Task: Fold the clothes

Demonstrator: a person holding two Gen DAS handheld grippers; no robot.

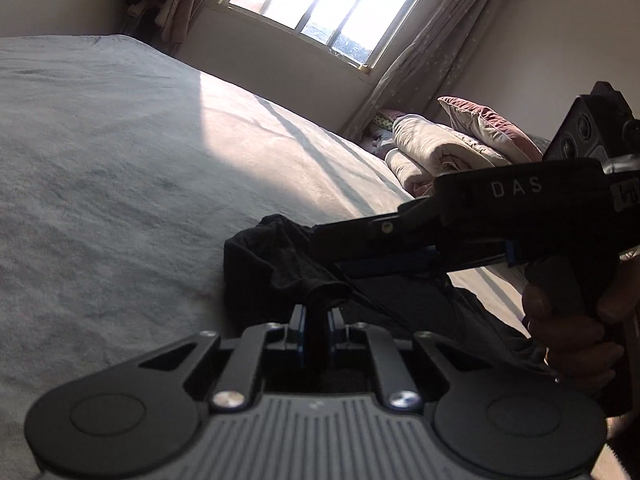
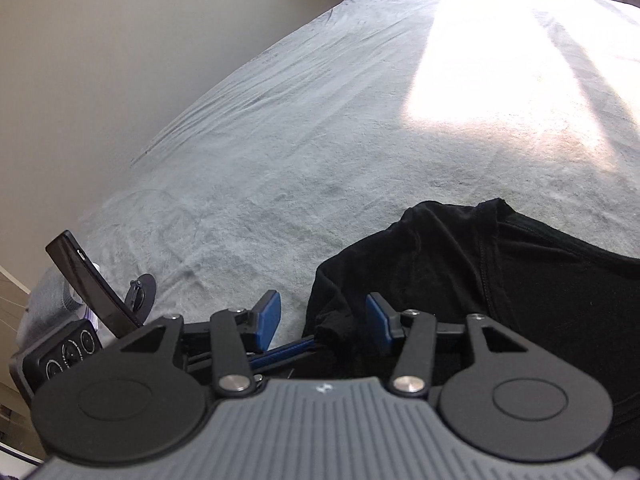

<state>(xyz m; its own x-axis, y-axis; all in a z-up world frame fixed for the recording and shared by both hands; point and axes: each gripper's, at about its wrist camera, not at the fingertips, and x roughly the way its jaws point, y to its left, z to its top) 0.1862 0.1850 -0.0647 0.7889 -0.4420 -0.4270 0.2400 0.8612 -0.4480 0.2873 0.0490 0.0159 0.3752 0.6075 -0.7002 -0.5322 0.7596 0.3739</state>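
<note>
Black shirt (image 2: 500, 280) is lying on the bed (image 2: 320, 140); left gripper (image 1: 316, 320) is pinching its fold, right gripper (image 2: 324, 320) is gaping, gripping nothing.

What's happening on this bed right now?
A person holding a gripper in each hand is folding a black garment on a grey bedspread. The left gripper has its fingers pinched shut on a bunched edge of the fabric. The right gripper is open beside it, its blue fingers spread with cloth between them but not pressed. The garment is still rumpled, not folded flat.
</note>
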